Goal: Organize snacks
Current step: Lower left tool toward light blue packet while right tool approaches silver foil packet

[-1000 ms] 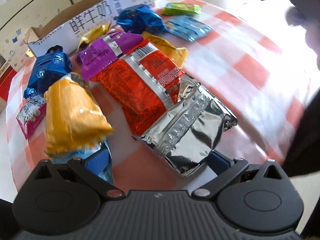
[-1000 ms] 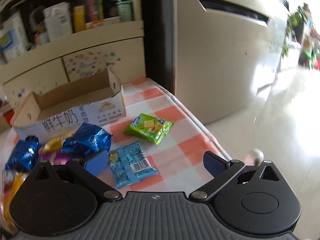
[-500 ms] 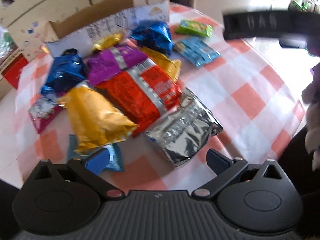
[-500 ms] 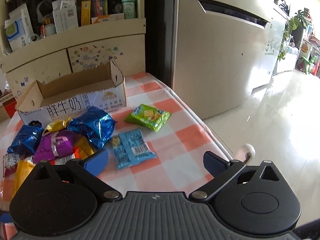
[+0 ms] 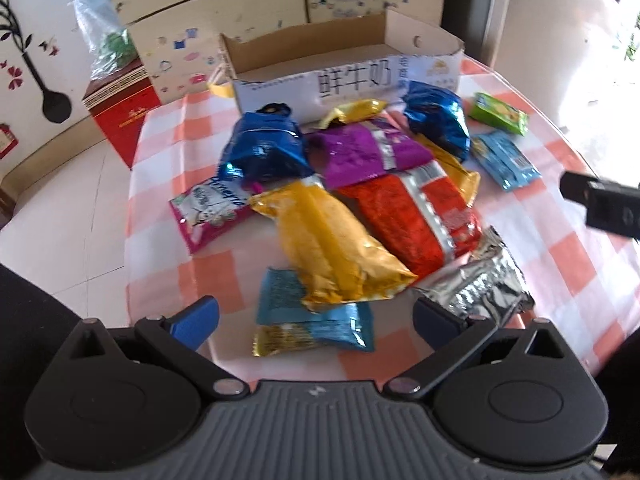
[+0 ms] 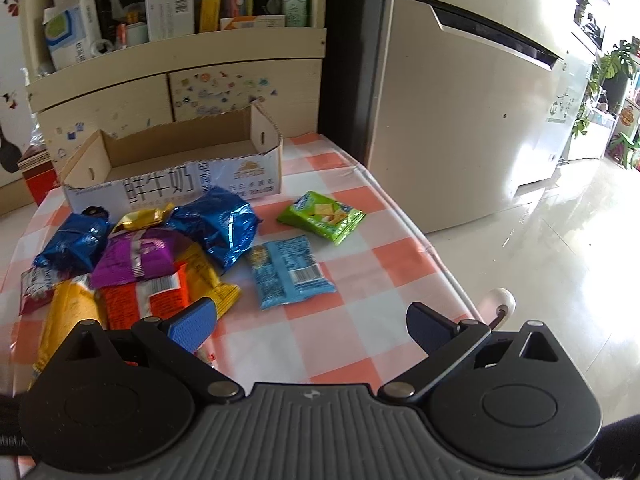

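Our left tongs gape wide and empty just above the small teal-and-gold foil packet, its long axis across the gap. Our right tongs, equally wide, sit farther off. The open cardboard box waits beyond the pile.

Glossy foil packets, cardboard box

Snack pile crowds table centre-left, packets overlapping, up against front wall of cardboard box. Box open on top, inside bare as far as seen. Checkered cloth bare on right side, nr edge; only green packet & light-blue packet lie there, apart. Fridge close beyond right edge.
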`<state>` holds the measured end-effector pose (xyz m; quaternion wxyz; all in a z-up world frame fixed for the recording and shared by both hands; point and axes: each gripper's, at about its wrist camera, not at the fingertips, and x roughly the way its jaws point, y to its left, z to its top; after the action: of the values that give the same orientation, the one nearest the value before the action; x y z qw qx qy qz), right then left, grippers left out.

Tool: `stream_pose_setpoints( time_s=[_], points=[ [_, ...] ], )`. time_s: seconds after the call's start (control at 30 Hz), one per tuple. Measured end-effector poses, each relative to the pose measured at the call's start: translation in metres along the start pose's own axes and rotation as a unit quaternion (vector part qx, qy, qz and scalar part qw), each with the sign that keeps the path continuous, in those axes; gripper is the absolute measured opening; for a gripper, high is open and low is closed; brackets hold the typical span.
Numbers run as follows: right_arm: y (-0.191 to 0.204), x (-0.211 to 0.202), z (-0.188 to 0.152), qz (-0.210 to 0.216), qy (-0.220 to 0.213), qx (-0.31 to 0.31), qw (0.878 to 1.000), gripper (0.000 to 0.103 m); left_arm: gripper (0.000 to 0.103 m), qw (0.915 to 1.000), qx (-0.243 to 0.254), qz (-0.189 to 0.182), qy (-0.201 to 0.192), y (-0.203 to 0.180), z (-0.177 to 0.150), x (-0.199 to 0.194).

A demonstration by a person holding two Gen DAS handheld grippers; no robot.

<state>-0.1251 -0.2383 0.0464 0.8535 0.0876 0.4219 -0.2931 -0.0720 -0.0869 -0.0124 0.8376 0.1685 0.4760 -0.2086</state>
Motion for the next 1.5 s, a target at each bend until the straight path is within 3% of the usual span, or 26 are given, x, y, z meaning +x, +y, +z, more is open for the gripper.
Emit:
stream_pose_setpoints(
  time_s=[0.8,1.5],
  points=[
    [0.024,-0.019,-0.023,0.004,0.039,-0.029,0.999,0.103,0.102,0.9987,-0.030,0.037,-0.019,0.015,-0.005,-0.016],
    [0.037,-0.021,-0.029,0.003,0.053,-0.052,0.997,0.103,0.102,0.9984,-0.007,0.051,-0.024,0.003,-0.012,-0.020]
  ],
)
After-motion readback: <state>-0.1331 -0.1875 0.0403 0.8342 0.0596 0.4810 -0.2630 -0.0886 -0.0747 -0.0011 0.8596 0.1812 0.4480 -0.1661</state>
